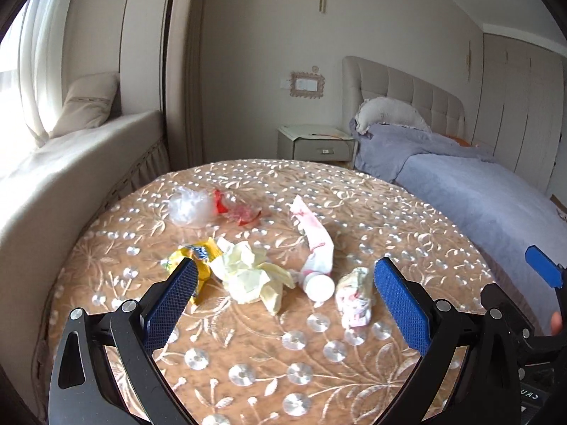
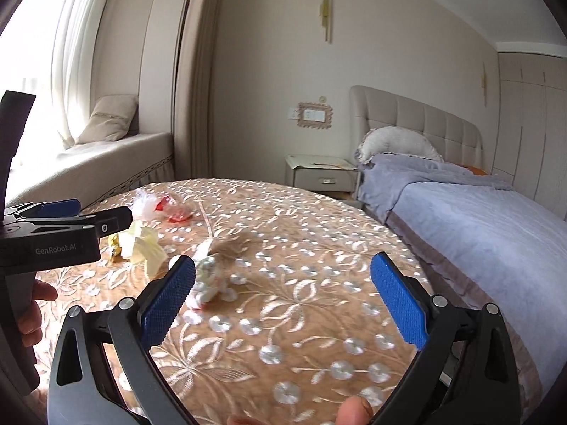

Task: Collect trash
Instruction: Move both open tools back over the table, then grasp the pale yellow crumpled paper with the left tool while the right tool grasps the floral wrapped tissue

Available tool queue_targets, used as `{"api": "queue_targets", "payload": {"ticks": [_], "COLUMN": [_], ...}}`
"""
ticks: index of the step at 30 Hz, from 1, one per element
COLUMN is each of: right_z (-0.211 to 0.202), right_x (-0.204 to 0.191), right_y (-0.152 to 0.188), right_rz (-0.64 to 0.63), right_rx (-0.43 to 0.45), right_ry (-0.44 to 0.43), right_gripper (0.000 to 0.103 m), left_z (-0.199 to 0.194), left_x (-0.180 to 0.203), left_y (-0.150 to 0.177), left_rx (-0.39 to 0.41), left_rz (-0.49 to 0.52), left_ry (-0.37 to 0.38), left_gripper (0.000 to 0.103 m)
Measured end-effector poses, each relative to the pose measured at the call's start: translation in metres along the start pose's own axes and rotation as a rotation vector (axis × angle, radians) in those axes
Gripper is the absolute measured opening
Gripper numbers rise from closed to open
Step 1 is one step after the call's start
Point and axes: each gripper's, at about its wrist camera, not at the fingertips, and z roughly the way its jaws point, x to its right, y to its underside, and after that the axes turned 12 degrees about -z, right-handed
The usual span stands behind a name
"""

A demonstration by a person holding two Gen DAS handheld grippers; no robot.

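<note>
Left wrist view, jaws: we see the left gripper (image 1: 285,295) with its blue pads wide apart, nothing between them but air above the bench (image 1: 248,372).
Left wrist view, trash: the pile lies at 12 o'clock of the jaws: yellow wrapper (image 1: 193,260), crumpled pale paper (image 1: 248,272), white tube (image 1: 315,248), small printed wad (image 1: 356,297); farther off, a clear plastic bag (image 1: 187,205) touching a red wrapper (image 1: 237,209).
Left wrist view, room: bare cloth at 6 o'clock; the bench rim is close to the window seat (image 1: 71,177) at 9 o'clock and the bed (image 1: 478,191) at 3 o'clock.
Left wrist view, cut off: the right gripper (image 1: 544,271) shows only a blue tip at the edge.
Right wrist view, jaws: we see the right gripper (image 2: 283,299) spread wide, empty.
Right wrist view, trash: the printed wad sits just beside the left pad; the rest lies toward 10 o'clock.
Right wrist view, hidden: the left gripper's body covers part of the pile; the wad is blurred.
</note>
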Motion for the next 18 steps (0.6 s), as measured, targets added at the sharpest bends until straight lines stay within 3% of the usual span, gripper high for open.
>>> {"api": "queue_targets", "payload": {"ticks": [6, 13, 14, 18], "right_z": [0.025, 0.051, 0.054, 0.067], "right_x": [-0.028, -0.046, -0.046, -0.045], "right_y": [-0.010, -0.016, -0.016, -0.017], "right_rz": [-0.024, -0.054, -0.054, -0.050], "right_rx": [-0.055, -0.104, -0.109, -0.136], "right_ry": [-0.067, -0.068, -0.068, -0.069], "right_gripper": [0.098, 0.098, 0.098, 0.098], "left_z": [0.024, 0.057, 0.063, 0.088], "left_x": [-0.027, -0.034, -0.033, -0.033], "left_y": [-0.003, -0.005, -0.004, -0.001], "left_rx": [-0.033, -0.102, -0.114, -0.184], "left_rz": [0.018, 0.057, 0.065, 0.082], "left_ry": [0.002, 0.023, 0.023, 0.026], "left_gripper": [0.098, 0.097, 0.095, 0.063]}}
